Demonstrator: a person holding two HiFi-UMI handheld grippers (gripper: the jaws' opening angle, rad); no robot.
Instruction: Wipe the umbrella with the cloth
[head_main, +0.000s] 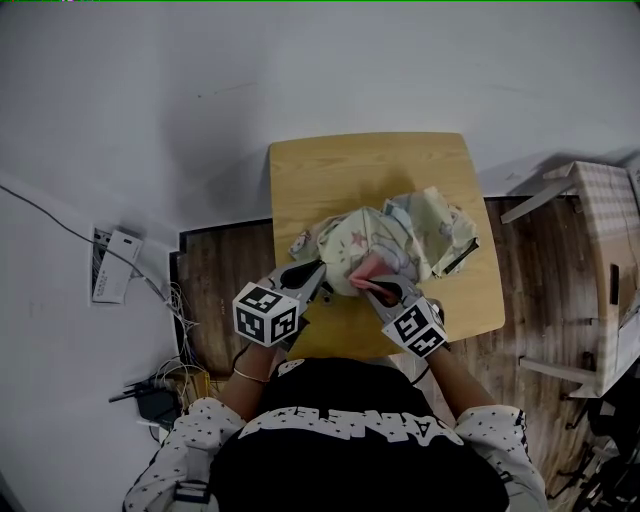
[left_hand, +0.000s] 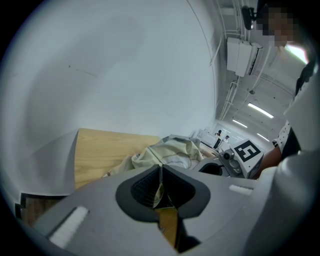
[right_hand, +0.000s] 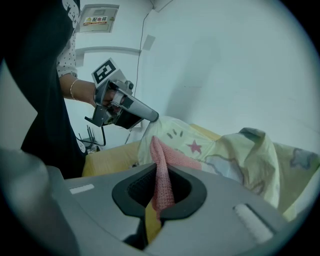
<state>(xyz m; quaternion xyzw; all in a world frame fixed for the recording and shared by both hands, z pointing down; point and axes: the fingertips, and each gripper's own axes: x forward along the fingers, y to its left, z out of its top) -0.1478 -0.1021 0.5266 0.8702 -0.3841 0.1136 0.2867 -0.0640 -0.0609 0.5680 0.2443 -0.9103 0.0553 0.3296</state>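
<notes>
The umbrella (head_main: 400, 235) lies collapsed in a crumpled heap on the small wooden tabletop (head_main: 340, 165), toward its near right part. Its pale yellow fabric carries cartoon prints, and the right gripper view shows a red star and small dashes on it.

The left tongs (head_main: 322, 275) are closed on a thin fold of the umbrella's fabric at the heap's near left edge. In the left gripper view the pale cloth is pinched flat between the dark pads (left_hand: 145, 187), with the rest of the canopy (left_hand: 172, 150) bunched just beyond.

The right tongs (head_main: 372, 287) grip the pink cloth (head_main: 362, 268). In the right gripper view a waffle-textured strip of it (right_hand: 160, 155) stands up between the closed jaws and drapes forward against the umbrella (right_hand: 240, 155). The two tongs sit close together at the near side of the heap, left beside right.

Each gripper carries a cube with black-and-white square markers (head_main: 265, 313), and the other shows at (head_main: 415, 328).

High on the wall in the right gripper view hangs a sign (right_hand: 95, 19) with a yellow band; its characters seem to read 配电箱, though they are small.

White block lettering runs across the person's black top (head_main: 350, 430), seen upside down. A thin bangle (head_main: 250, 375) circles the left wrist.
</notes>
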